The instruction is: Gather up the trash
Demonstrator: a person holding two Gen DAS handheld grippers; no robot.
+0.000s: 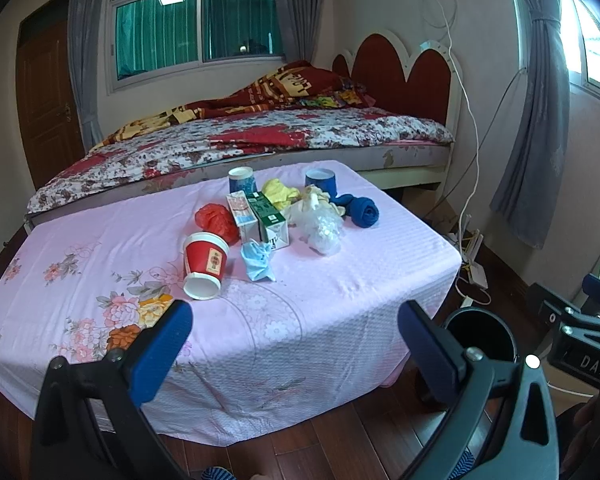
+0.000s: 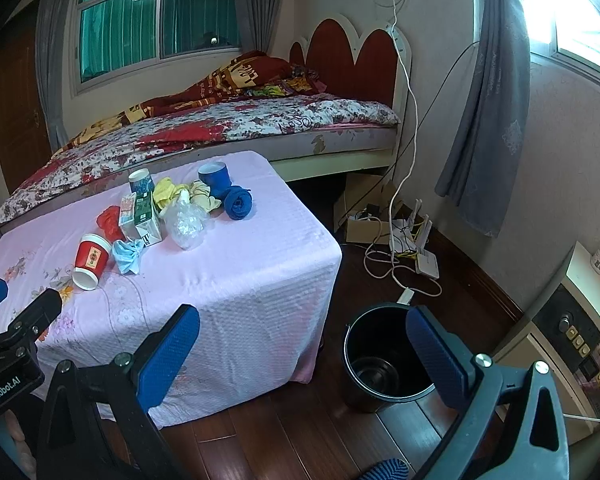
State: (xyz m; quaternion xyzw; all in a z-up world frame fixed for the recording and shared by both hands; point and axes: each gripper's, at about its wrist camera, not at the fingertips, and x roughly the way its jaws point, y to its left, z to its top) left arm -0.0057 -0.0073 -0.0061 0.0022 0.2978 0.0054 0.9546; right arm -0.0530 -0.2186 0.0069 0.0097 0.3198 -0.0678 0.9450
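Both tools, left and right, gape wide, well short of the trash pile

Daylight glares through the right window; fisheye edges darken.

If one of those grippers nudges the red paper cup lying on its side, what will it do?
The red paper cup would probably roll in a curve, since it lies tipped and tapers. It looks empty, so likely light and easily shoved. Its thin paper wall may crush if squeezed hard.
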